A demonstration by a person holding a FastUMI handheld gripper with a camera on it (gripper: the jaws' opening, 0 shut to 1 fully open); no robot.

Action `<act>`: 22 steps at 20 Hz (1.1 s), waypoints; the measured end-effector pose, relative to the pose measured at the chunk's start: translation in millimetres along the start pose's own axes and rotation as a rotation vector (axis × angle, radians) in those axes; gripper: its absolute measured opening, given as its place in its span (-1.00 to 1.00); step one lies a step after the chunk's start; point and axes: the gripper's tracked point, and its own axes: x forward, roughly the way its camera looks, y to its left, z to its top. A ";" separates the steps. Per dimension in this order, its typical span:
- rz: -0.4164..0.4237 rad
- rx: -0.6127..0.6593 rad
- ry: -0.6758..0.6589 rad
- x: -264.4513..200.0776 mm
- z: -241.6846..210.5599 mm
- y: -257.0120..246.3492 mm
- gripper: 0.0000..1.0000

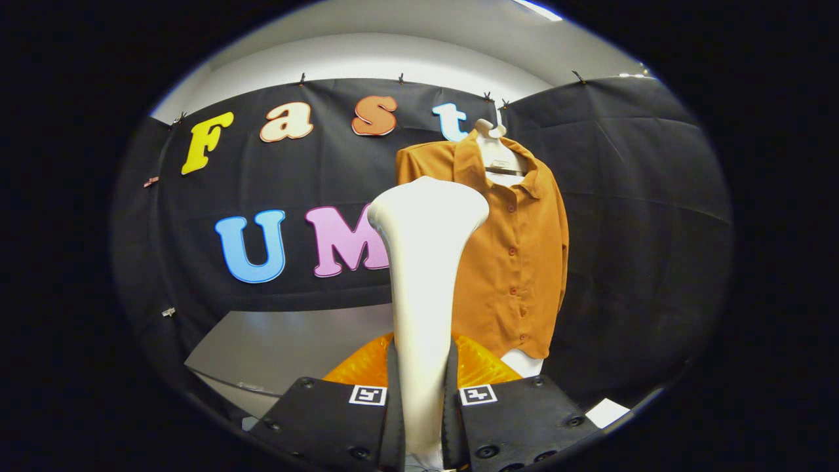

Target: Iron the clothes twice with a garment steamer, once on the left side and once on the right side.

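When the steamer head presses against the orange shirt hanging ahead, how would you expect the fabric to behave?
The orange shirt looks thin and drapey, so it will probably give way and swing back rather than resist. It hangs from a hanger at the collar, so its hem is likely free to shift. The gripper is shut on the steamer, which looks rigid.

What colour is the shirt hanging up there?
The shirt is rusty orange-brown with matching buttons, seen clearly in the gripper view.
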 end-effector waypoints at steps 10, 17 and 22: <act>0.166 0.067 0.030 104.5 10.0 -73.7 -0.48; 0.301 0.081 0.062 143.3 -0.9 -73.5 -0.48; 0.331 0.098 0.115 161.5 -26.5 -79.2 -0.48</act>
